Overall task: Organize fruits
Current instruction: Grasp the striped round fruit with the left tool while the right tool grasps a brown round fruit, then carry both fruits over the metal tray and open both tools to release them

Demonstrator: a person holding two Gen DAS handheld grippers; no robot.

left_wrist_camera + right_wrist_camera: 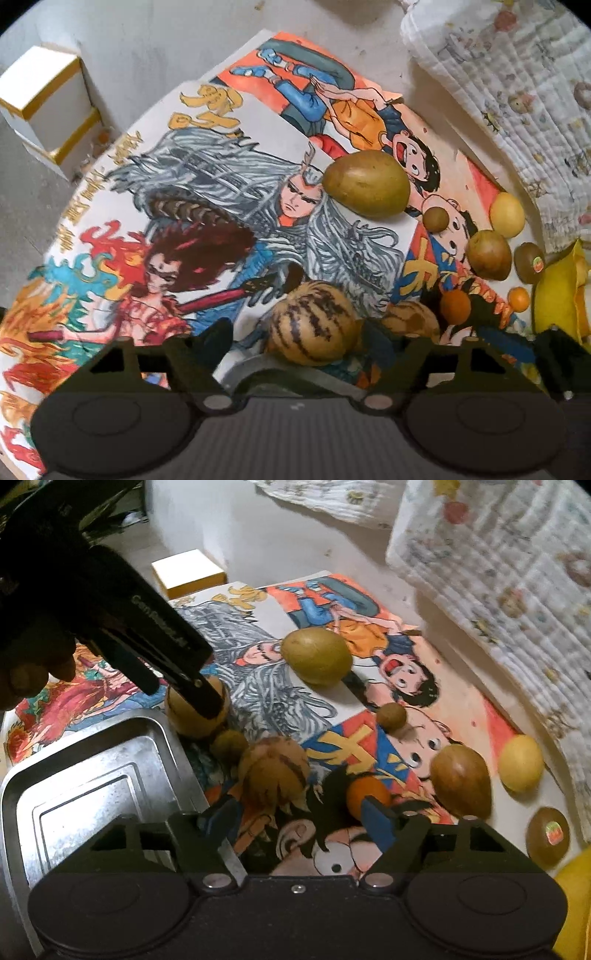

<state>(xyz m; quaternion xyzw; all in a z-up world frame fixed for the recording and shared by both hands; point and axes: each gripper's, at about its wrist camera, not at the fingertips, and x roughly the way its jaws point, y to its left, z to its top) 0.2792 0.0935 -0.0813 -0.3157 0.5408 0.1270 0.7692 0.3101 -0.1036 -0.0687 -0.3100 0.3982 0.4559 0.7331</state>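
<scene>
A dull brushed-metal tray (92, 760) with soft glints sits on matt painted paper posters (229, 221), near a quilted, puckered cloth (517, 92), a smooth waxy green mango (365, 182), a fuzzy matt kiwi (547, 836) with a glossy sticker, and matt black plastic grippers (295, 827).
</scene>
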